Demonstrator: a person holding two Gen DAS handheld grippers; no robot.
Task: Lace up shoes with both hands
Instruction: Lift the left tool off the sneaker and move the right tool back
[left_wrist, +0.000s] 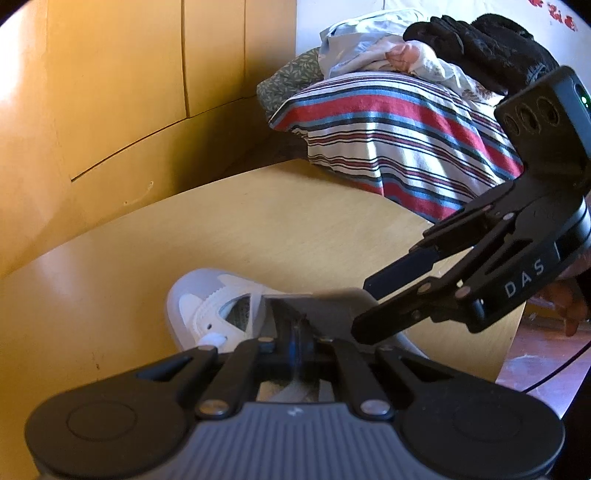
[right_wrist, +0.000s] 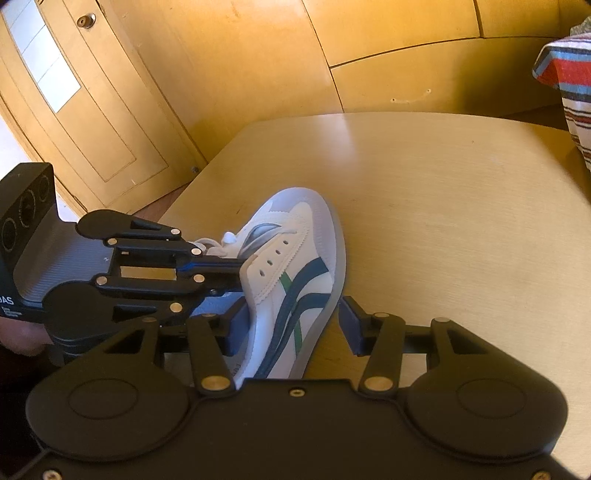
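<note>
A white sneaker (right_wrist: 295, 236) with blue and green side stripes lies tilted on the wooden table (right_wrist: 443, 184), sole turned to the right. My right gripper (right_wrist: 291, 321) straddles its heel half, both pads against its sides. From the left, my left gripper (right_wrist: 238, 264) reaches in with its fingers shut, tips tucked behind the eyelet flap. A white lace (right_wrist: 212, 247) loops right beside them; whether it is pinched is hidden. In the left wrist view the shut left gripper (left_wrist: 295, 325) sits over the sneaker (left_wrist: 199, 306), the lace (left_wrist: 214, 338) to its left and the right gripper (left_wrist: 364, 306) coming in from the right.
A striped cloth (left_wrist: 388, 122) with a pile of clothes and a black garment (left_wrist: 480, 40) lies beyond the table's far right edge. Wooden wall panels and a door (right_wrist: 92, 110) stand behind. A person's hand (left_wrist: 565, 306) holds the right gripper.
</note>
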